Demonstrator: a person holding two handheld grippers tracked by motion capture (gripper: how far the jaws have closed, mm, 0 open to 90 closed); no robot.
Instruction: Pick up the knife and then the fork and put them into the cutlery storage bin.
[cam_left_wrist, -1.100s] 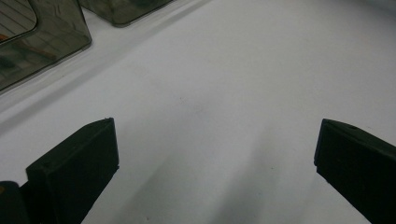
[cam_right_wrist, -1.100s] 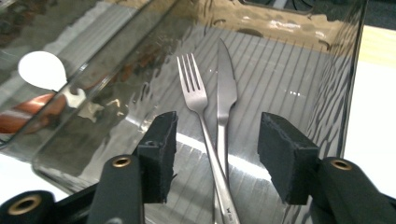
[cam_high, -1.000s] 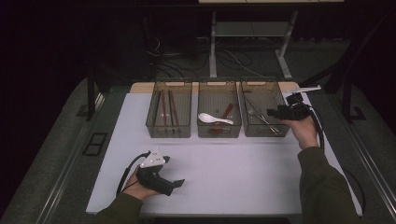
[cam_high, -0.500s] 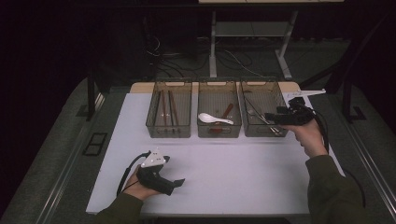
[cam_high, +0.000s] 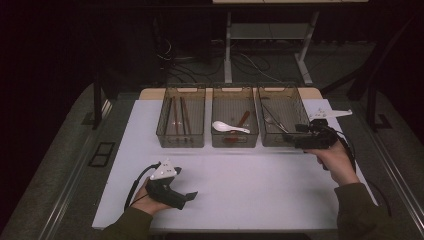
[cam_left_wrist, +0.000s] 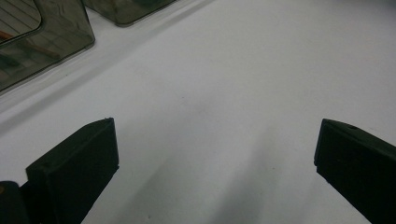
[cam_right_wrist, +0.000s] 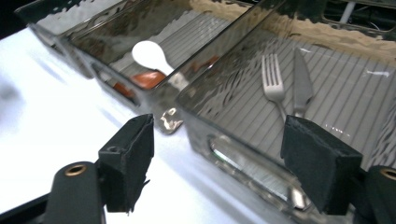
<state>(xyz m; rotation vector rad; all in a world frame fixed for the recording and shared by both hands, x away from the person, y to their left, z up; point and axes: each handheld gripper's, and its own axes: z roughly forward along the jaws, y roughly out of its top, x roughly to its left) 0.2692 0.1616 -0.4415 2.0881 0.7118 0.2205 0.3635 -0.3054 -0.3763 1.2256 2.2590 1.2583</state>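
Retreating from the smoky translucent plastic right bin (cam_high: 282, 117), right gripper (cam_high: 292, 141) sits at 3 o'clock, jaws apart, empty; steel fork (cam_right_wrist: 274, 86) left inside, drop seems done. Left gripper (cam_high: 190, 196) idle, jaws apart, 7 o'clock.

You wear dark olive sleeves (cam_high: 356, 210). Your left hand-held gripper (cam_high: 192, 196) is black with a grey three-cornered plate and a black cable. Your right hand-held gripper (cam_high: 289, 139) has blocky black jaws with brass-ringed screw holes.
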